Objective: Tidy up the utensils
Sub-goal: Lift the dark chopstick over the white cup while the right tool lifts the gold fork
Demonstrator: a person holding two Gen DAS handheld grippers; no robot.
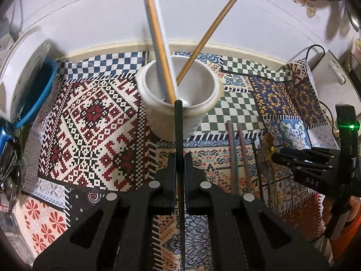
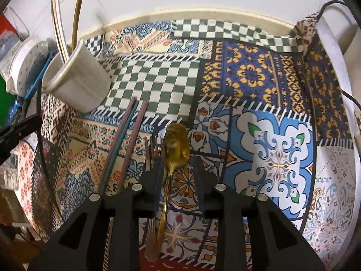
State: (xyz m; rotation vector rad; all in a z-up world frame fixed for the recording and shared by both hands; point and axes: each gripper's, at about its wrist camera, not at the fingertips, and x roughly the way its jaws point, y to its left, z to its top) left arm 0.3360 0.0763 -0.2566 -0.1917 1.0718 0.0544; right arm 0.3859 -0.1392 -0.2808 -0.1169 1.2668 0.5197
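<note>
While clamping chopstick [image 1: 179, 135], left claw [image 1: 179, 160].

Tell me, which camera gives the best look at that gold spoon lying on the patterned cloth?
The right wrist view. The gold spoon lies close below the camera, bowl and handle plain, between the open fingers of the right gripper. In the left wrist view the spoon is small, off at the right and hard to make out.
</note>
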